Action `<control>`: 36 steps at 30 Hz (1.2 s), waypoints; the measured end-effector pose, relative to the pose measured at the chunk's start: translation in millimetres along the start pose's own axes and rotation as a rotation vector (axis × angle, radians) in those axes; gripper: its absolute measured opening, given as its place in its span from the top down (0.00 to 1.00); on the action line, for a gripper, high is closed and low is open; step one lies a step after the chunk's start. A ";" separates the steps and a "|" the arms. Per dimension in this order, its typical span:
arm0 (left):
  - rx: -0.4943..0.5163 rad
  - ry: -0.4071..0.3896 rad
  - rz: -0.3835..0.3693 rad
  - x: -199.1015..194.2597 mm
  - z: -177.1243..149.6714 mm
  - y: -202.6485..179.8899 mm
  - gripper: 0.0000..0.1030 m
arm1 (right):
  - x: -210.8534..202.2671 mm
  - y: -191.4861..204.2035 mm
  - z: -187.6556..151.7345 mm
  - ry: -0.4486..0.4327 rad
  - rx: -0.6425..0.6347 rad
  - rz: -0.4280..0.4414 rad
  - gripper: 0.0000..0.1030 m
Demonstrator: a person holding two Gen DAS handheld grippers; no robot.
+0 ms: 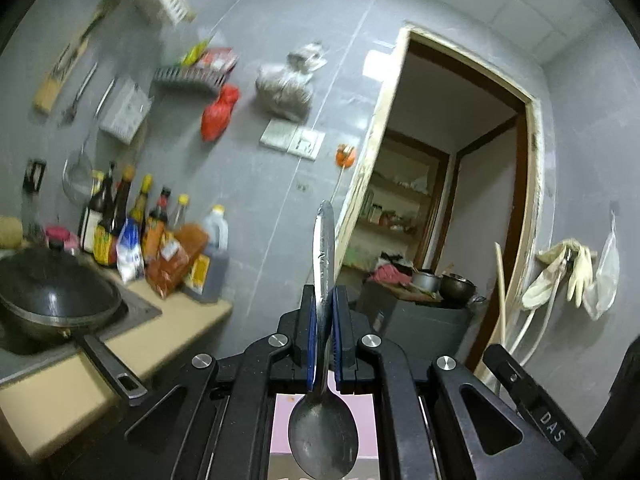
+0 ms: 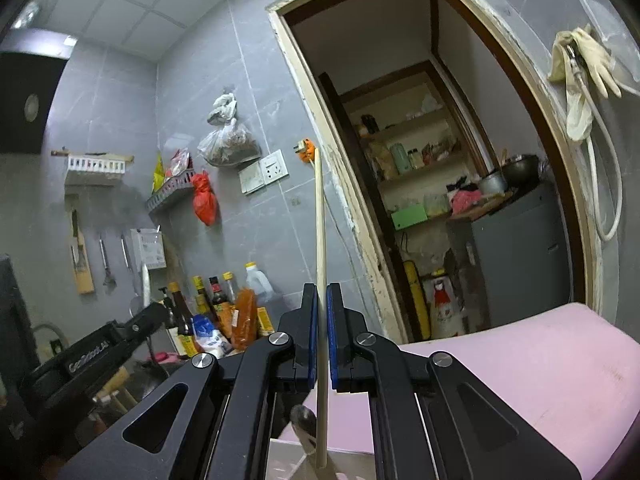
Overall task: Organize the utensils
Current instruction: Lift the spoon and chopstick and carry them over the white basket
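My left gripper is shut on a metal spoon. Its handle points up past the fingertips and its bowl hangs down toward the camera, over a pink surface. My right gripper is shut on a long pale wooden chopstick that stands nearly upright; its lower end reaches down over a white and pink container. A grey spoon bowl shows beside the chopstick's lower end. The left gripper's body appears at the lower left of the right wrist view.
A black wok sits on the stove at the left, handle pointing toward me. Sauce bottles and packets line the beige counter. An open doorway leads to a pantry with shelves. Gloves hang at right.
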State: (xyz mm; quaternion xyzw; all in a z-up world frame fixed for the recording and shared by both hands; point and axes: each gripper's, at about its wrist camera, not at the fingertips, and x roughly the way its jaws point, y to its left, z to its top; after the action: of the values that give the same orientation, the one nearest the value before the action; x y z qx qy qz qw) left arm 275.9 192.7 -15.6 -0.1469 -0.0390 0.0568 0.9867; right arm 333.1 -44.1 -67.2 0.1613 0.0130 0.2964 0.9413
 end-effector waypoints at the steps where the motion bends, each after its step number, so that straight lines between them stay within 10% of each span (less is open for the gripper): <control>1: 0.031 -0.012 -0.007 -0.6 -6.1 -5.0 0.95 | 0.3 -0.1 -3.1 -0.004 -0.004 0.005 0.97; 36: 0.375 -0.200 -0.003 -27.0 -37.1 -48.0 0.95 | -7.9 2.7 -5.2 -0.028 -0.023 0.095 0.97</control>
State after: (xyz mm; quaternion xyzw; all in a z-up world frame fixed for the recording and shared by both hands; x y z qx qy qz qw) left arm 257.4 133.1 -38.6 0.0460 -0.1258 0.0761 0.9881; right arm 324.5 -45.0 -71.8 0.1548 -0.0113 0.3384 0.9281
